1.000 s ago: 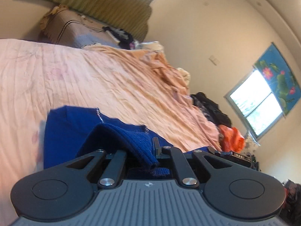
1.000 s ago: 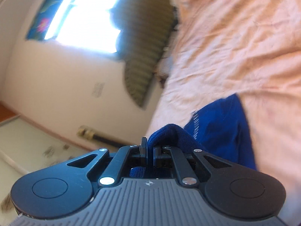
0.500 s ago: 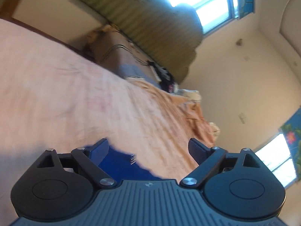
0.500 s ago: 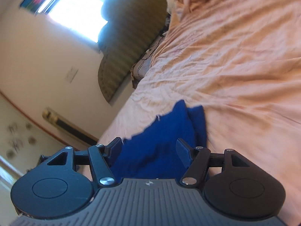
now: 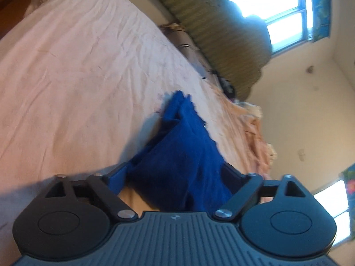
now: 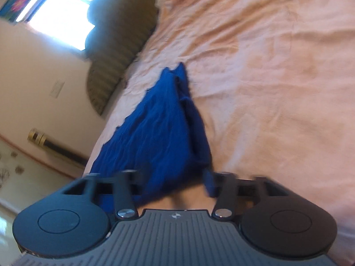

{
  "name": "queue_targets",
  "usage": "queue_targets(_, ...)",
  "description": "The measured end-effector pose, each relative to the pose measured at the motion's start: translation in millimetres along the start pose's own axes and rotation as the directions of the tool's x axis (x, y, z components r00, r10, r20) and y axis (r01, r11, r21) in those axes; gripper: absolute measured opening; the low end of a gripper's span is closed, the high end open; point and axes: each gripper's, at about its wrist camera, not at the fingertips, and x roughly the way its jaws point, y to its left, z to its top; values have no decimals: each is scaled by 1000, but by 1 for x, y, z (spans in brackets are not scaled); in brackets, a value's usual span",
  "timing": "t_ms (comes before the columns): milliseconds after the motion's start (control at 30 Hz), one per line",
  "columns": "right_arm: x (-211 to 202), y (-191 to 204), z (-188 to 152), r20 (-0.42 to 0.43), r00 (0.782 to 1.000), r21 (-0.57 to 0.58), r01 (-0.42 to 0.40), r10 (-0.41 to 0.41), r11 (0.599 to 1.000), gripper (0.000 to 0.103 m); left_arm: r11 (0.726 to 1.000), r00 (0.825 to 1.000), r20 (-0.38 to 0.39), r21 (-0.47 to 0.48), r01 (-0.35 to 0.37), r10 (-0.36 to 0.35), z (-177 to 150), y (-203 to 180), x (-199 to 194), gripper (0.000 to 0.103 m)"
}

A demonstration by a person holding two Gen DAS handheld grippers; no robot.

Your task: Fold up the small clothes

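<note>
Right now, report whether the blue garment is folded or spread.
Folded: the blue garment lies doubled in overlapping layers on the bedsheet, narrowed rather than flat.

A plain deep-blue garment (image 5: 184, 155) lies ahead of the black gripper (image 5: 177, 177) on a pale pink bed sheet (image 5: 77, 66), beyond it an olive striped headboard (image 5: 221, 35).

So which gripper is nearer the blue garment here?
Neither clearly. The left gripper and right gripper each straddle an end of the blue garment, both open.

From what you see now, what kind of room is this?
Most likely a bedroom in a home: a wide bed with a wrinkled pink sheet, a curved green headboard, and a window behind it.
</note>
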Motion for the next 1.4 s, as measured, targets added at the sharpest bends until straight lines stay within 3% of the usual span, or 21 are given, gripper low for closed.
queue_targets(33,8,-1,3,-13,1000,31,3,-2,1000,10,999,999,-33,10,-38,39,2,-2,8,26)
queue_targets(67,10,1,4,1,1000,35,-7,7,999,10,997,995,-74,28,-65,67,2,-4,18,9)
queue_targets(200,-18,19,16,68,997,-48,-40,43,998,8,971,986,-54,191,-143,156,9,-23,11,8)
queue_targets(300,-7,-5,20,-12,999,-33,50,-50,998,8,952,974,-89,247,-180,207,22,-17,15,8)
queue_targets(367,-3,-18,16,-58,998,28,17,-16,999,14,963,972,-150,225,-145,182,24,-7,17,10)
queue_targets(400,-8,-17,15,-52,999,38,-1,3,999,26,965,972,-160,223,-136,174,27,-8,14,12)
queue_targets(433,-15,-15,17,-44,999,28,-18,19,999,58,969,971,-176,216,-124,163,31,-9,10,18)
queue_targets(500,-33,-7,24,20,998,-23,-60,61,998,85,977,975,-176,185,-104,137,41,-13,-3,40)
queue_targets(567,-43,7,42,91,993,-120,-69,80,990,84,974,989,-95,210,-90,112,55,-22,-15,92)
queue_targets(600,-40,14,54,99,992,-149,-61,76,987,84,962,992,-36,250,-110,123,62,-30,-15,96)
queue_targets(667,-17,29,80,79,995,-202,-35,52,979,83,934,990,17,331,-137,139,73,-46,1,97)
queue_targets(833,83,63,117,42,986,-417,165,-163,894,80,879,963,-107,443,-178,249,82,-68,105,96)
queue_targets(933,126,65,123,-37,987,-371,134,-159,919,78,878,966,-101,448,-171,239,87,-77,140,96)
queue_targets(967,134,67,120,-56,989,-369,105,-135,924,72,878,967,-123,455,-147,225,87,-82,149,95)
queue_targets(1000,142,72,115,-66,989,-395,95,-132,914,49,864,966,-129,485,-135,223,84,-88,156,86)
queue_targets(1033,149,77,111,-56,982,-446,136,-180,885,21,830,964,-121,541,-136,236,80,-95,162,37)
queue_targets(1067,150,82,108,-40,982,-489,142,-185,861,22,780,953,-101,602,-169,285,76,-102,169,17)
queue_targets(1133,133,83,109,10,994,-463,98,-105,881,17,751,961,-38,632,-189,275,71,-106,164,17)
queue_targets(1200,137,62,113,15,992,-388,123,-127,913,16,683,958,55,689,-241,283,60,-102,161,17)
queue_targets(1267,133,50,110,47,994,-340,108,-98,934,27,701,963,99,667,-252,251,51,-89,157,21)
queue_targets(1400,98,58,95,95,988,-326,143,-118,934,64,709,965,106,660,-250,241,50,-94,131,36)
